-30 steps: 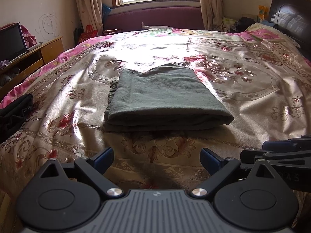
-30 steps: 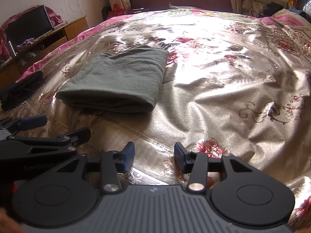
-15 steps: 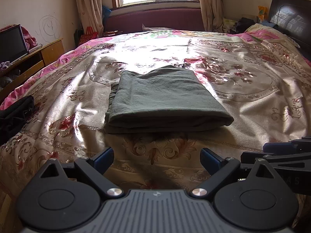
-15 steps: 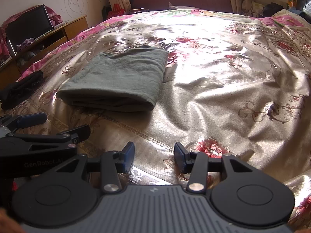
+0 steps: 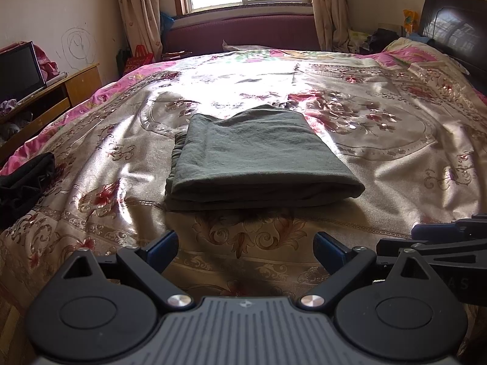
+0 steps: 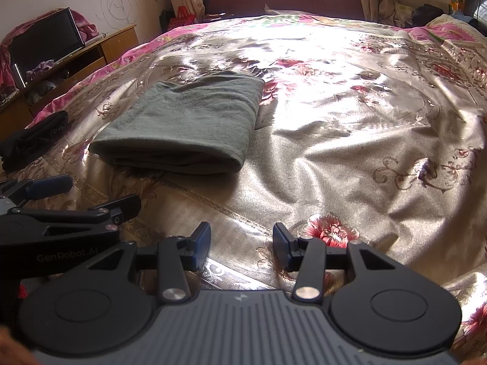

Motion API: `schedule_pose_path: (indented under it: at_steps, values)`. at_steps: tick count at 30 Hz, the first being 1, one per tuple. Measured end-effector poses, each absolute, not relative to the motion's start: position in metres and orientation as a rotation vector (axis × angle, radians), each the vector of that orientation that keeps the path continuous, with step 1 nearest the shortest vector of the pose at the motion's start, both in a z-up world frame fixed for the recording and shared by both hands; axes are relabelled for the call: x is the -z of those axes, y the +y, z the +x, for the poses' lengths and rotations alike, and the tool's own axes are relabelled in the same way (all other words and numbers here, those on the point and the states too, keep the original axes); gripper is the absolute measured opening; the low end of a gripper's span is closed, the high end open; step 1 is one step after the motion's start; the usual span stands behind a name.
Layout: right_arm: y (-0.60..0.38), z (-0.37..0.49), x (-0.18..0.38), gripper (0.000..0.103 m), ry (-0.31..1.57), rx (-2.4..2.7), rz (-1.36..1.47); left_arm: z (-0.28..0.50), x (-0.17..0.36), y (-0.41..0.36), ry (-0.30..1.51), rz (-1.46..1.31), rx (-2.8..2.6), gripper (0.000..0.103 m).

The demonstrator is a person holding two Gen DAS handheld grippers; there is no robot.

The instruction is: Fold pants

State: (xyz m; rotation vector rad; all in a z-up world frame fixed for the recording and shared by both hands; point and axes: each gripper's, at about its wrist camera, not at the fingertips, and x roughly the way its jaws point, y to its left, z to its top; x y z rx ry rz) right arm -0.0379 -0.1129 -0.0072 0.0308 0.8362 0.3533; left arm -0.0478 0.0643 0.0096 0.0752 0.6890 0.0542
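Observation:
The grey-green pants (image 5: 255, 158) lie folded into a flat rectangle on the floral bedspread (image 5: 380, 158), folded edge toward me. They also show in the right wrist view (image 6: 188, 130), left of centre. My left gripper (image 5: 246, 248) is open and empty, held back from the near edge of the pants. My right gripper (image 6: 242, 245) is open and empty, to the right of the pants and apart from them. Each gripper shows at the edge of the other's view.
A black cloth (image 5: 21, 185) lies at the bed's left edge. A wooden TV stand with a screen (image 5: 18, 73) stands along the left wall. A dark headboard (image 5: 453, 27) is at the far right. A window and a maroon bench (image 5: 240, 30) are beyond the bed.
Both grippers have drawn back slightly from the pants and stay open. The folded pants have not moved.

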Motion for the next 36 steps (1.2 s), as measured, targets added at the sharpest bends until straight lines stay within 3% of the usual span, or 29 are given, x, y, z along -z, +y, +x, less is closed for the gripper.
schedule_pose_path:
  at_steps: [36]
  values:
    - [-0.1122,-0.0419,0.0057,0.047,0.832,-0.351,0.027,-0.0542,-0.0135,0.0621,0.663,0.083,-0.06,0.103]
